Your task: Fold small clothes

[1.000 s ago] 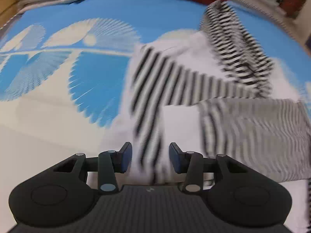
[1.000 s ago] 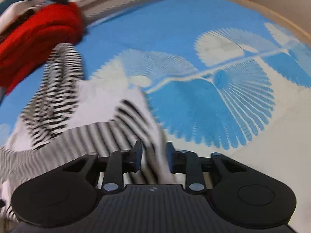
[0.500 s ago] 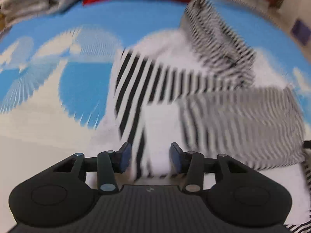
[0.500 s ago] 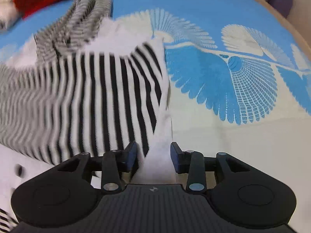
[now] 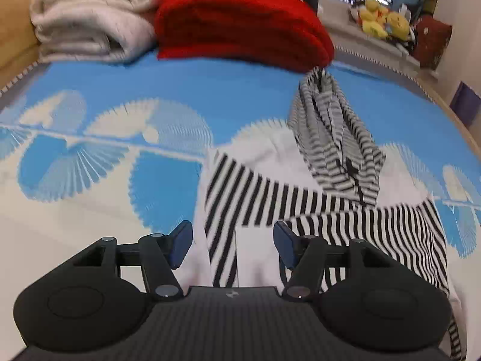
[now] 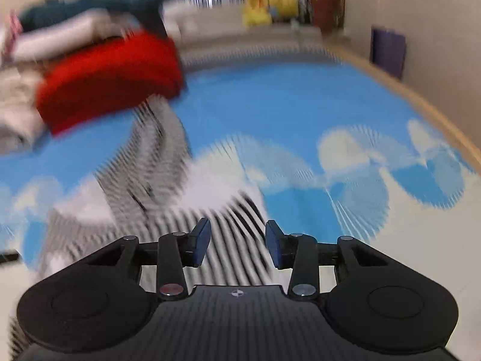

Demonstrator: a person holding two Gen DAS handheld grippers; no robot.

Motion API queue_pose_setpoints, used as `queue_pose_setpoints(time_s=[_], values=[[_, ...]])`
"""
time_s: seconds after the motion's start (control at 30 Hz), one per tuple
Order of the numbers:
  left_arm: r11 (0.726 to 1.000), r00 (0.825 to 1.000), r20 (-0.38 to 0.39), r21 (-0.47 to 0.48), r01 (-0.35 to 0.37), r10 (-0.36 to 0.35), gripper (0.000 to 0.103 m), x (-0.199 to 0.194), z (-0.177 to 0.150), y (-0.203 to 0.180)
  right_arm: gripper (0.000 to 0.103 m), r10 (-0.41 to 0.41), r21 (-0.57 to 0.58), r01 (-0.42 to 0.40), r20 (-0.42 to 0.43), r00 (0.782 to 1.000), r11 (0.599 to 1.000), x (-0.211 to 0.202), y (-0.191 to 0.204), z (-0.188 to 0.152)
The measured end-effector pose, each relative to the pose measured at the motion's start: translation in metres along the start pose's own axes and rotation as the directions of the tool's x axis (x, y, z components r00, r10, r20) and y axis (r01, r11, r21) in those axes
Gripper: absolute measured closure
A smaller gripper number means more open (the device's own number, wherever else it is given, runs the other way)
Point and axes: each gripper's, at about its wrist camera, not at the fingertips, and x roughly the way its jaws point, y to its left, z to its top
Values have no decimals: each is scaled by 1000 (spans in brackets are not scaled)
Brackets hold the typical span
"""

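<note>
A small black-and-white striped garment (image 5: 300, 207) lies on the blue and white patterned mat (image 5: 120, 114), with a finer-striped part (image 5: 333, 138) bunched at its far end. My left gripper (image 5: 233, 243) is open, its jaws on either side of the garment's near left edge, just above the cloth. The right wrist view is blurred: the garment (image 6: 186, 219) lies ahead and left, and my right gripper (image 6: 237, 245) is open over its near right edge. Neither gripper holds cloth.
A folded red blanket (image 5: 240, 24) and a cream blanket (image 5: 90, 21) lie at the mat's far edge. Yellow plush toys (image 5: 381, 21) sit on a ledge behind. The mat's wooden border (image 6: 421, 105) runs along the right.
Both grippers have opened wider and pulled back and up from the garment. The right camera has swung to look farther across the mat. The garment lies flatter.
</note>
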Motion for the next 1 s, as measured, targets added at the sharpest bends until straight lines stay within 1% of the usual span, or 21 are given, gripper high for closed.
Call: queue_pose_setpoints(time_s=[0.07,0.1,0.13,0.17,0.23,0.27,0.33,0.37,0.4,0.5,0.57,0.63,0.67,0.7,0.73,0.77,0.8,0.9,0.97,1.0], values=[[1000,1000,26,19,-12,12,37,-6,-2,-5,54,-28,1,28,115,993,1000,-7,12,0],[999,999,25,35,-21,20,37,-8,-2,-7,53,-53,-5,54,144,988,999,-5,16,-5],[999,999,28,46,-21,19,37,-9,-1,-8,53,-74,-14,76,131,989,997,0,20,-9],[998,999,32,58,-22,21,37,-8,-1,-9,54,-79,-21,81,79,994,996,10,22,-13],[997,998,49,70,-38,35,38,-10,0,-9,56,-42,4,42,19,999,999,25,20,-18],[996,997,62,74,-51,46,38,-12,0,-9,56,-43,10,44,-12,999,999,32,21,-19],[994,993,94,83,-75,67,40,-14,2,-8,56,-37,-23,36,-47,998,999,40,21,-18],[993,991,108,86,-86,77,44,-16,4,-10,56,-41,-50,38,-44,998,998,44,22,-15],[992,990,116,91,-86,75,50,-17,5,-10,56,-52,-67,49,-46,998,997,46,20,-15],[992,990,133,104,-68,54,60,-19,14,-22,56,-63,-44,60,-70,996,997,50,9,-12],[989,987,159,134,-55,34,64,-18,26,-36,58,-84,-21,83,-74,994,996,48,3,-13],[981,981,190,186,-61,25,65,-13,45,-54,65,-89,-5,88,-74,993,996,53,-3,-11],[974,980,199,216,-68,24,70,-8,57,-64,73,-83,5,84,-74,994,996,52,-7,-9],[967,977,212,245,-74,21,71,-2,71,-75,80,-82,13,83,-75,994,996,52,-9,-8],[959,973,231,272,-78,14,72,4,84,-84,83,-84,18,85,-75,994,996,53,-12,-7],[949,968,252,303,-92,13,72,11,97,-95,90,-84,22,86,-75,994,996,53,-14,-6],[936,963,269,335,-110,17,72,20,111,-107,92,-86,26,88,-72,994,996,54,-16,-5],[926,955,298,359,-121,9,71,60,148,-133,92,-94,26,97,-89,992,995,58,-20,-5],[912,954,299,388,-131,9,71,93,165,-147,92,-103,16,105,-105,989,994,62,-21,-7],[911,956,294,392,-130,10,71,114,172,-153,92,-105,11,107,-116,988,994,66,-21,-7]])
